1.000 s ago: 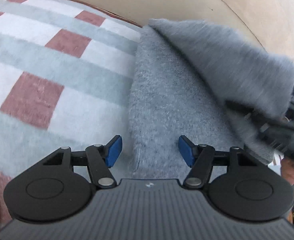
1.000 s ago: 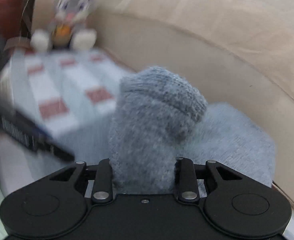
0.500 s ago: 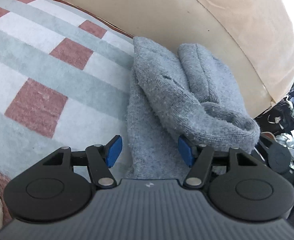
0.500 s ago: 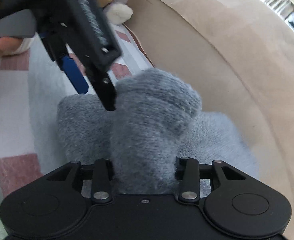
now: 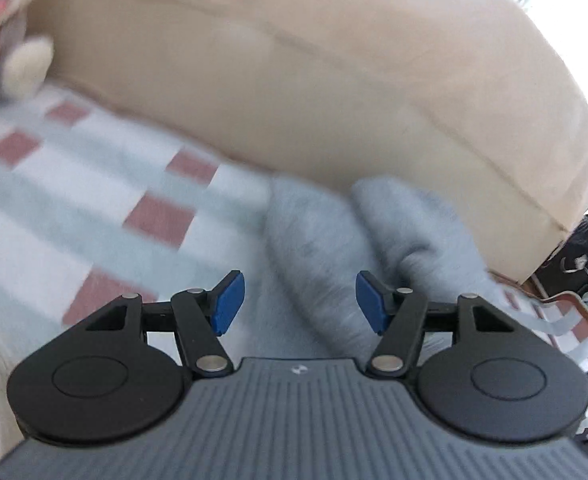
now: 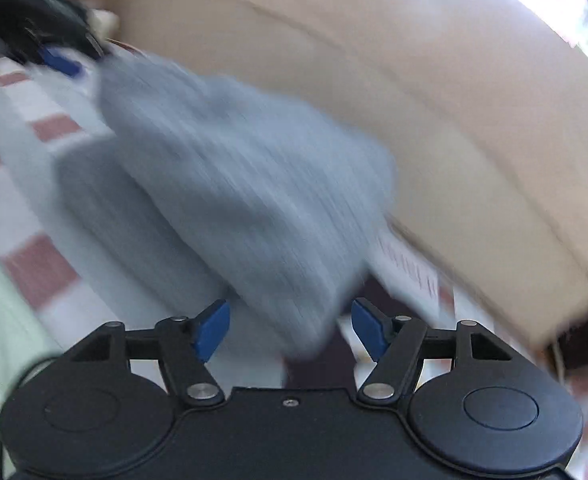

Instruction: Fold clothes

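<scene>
Left wrist: left gripper [image 5: 297,303] open, empty. Right gripper [image 6: 290,330] opening, pads clear of grey garment [image 6: 230,184]; garment on checked blanket [image 5: 94,184], against beige sofa back [image 5: 334,92].

Support = beige sofa [image 5: 334,92], seat covered w/ checked blanket [image 5: 94,184] (pale blue-grey + white, red-brown squares). Directly on blanket: grey fleecy garment [image 5: 334,248], folded over on itself, lying at the back of the seat, touching the backrest cushion; both views motion-blurred so fold detail unclear. Stuffed rabbit toy [image 5: 10,20] sits on blanket at far end, against backrest, well apart from garment. Blanket edge hangs off seat near the arm end.
</scene>
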Motion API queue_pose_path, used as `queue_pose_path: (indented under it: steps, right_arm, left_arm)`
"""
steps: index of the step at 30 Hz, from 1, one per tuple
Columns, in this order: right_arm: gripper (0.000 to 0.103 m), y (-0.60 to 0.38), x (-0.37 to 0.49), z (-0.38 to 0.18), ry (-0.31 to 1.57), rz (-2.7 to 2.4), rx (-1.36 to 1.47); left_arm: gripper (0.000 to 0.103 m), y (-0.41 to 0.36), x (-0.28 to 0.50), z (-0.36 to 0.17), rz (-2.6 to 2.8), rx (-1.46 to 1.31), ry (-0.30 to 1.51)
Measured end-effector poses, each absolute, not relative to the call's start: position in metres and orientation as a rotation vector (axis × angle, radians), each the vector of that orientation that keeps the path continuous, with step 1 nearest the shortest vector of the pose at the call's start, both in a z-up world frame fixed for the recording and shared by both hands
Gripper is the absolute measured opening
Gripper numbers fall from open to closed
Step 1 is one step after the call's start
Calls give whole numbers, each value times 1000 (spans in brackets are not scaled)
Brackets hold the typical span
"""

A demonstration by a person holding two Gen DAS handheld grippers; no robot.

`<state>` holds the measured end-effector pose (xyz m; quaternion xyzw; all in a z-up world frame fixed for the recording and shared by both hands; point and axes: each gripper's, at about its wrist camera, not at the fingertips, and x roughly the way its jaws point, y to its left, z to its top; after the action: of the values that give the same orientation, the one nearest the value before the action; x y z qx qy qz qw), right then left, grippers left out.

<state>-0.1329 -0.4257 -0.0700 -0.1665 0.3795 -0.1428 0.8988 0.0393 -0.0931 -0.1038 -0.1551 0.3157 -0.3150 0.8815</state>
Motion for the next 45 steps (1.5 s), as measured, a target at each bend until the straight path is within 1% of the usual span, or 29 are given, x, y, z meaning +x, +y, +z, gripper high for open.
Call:
queue_pose_path:
  steps: [2,4,8,10,12,14,15,16,17,18,19,20,21,22,23,24,26,28,30,32,35,37,38,39,41,43,44,45]
  right_arm:
    - [73,-444,-136,-75,796,-319,-185]
    - [73,-462,-136,-83,804,-325,-28]
    - [73,-476,-113,-112,787,-271,202]
    - [76,-486,-111,-118,774,-282,251]
    - [76,-493,-101,-128,762,-321,256]
    - [75,-490,-88,-133,747,-320,202]
    - [74,-481,-86,-133,720,-316,102]
    - [69,-472,-84,-132,692,-311,2]
    - [56,-463,-82,-132,663,-305,-96]
    - [51,-457,-81,-131,648,-294,-147]
    - [47,-452,-80,-131,633,-284,-197]
    - [43,-451,-79,-129,627,-282,-200]
    - [39,-449,-80,-127,623,-282,-221]
    - [38,-446,-80,-125,619,-283,-241]
    - [35,-442,-82,-123,608,-276,-276]
    - [33,-437,-85,-121,596,-268,-310]
    - [30,-424,-88,-118,560,-243,-416]
    - [28,-410,-92,-116,522,-218,-522]
    - [27,-392,-95,-116,474,-173,-656]
    - [27,-370,-96,-121,450,-110,-805]
    - [29,-355,-87,-131,564,-50,-841]
    - [31,-344,-82,-139,639,-11,-863]
    - [32,-344,-85,-139,648,-25,-861]
    - [33,-343,-88,-140,656,-39,-859]
    - [33,-342,-95,-135,678,-56,-828]
    - [37,-340,-112,-112,667,4,-721]
    - [37,-345,-118,-99,642,59,-651]
    - [41,-350,-124,-85,616,113,-580]
  left_arm:
    - [62,-99,38,-91,-710,-363,653]
    - [64,-117,45,-85,-790,-373,718]
    - [64,-171,65,-84,-857,-275,829]
    - [67,-199,81,-84,-877,-206,871]
    - [67,-227,95,-88,-882,-119,940]
    - [69,-254,109,-92,-886,-30,1008]
    - [69,-267,115,-94,-884,10,1042]
    - [69,-276,118,-96,-881,38,1073]
    - [72,-282,119,-100,-890,60,1098]
    - [73,-288,120,-103,-893,78,1122]
    - [71,-289,120,-107,-882,86,1142]
    - [66,-291,120,-110,-873,89,1149]
    - [55,-288,119,-109,-872,80,1125]
    - [19,-283,116,-104,-868,71,1089]
    - [15,-278,113,-99,-865,62,1052]
    - [14,-271,109,-92,-860,55,1007]
    - [13,-245,95,-70,-823,28,871]
    - [13,-208,87,-53,-769,-85,786]
    - [13,-169,79,-53,-706,-216,770]
    - [13,-145,70,-73,-599,-235,783]
    - [13,-129,69,-129,-493,-231,910]
    - [15,-125,64,-154,-488,-214,917]
    - [19,-126,60,-155,-492,-201,878]
    - [22,-128,56,-151,-495,-182,854]
    - [24,-131,58,-144,-502,-159,852]
    - [25,-133,62,-138,-501,-146,861]
    - [28,-134,65,-136,-488,-132,876]
    - [31,-135,67,-133,-474,-116,890]
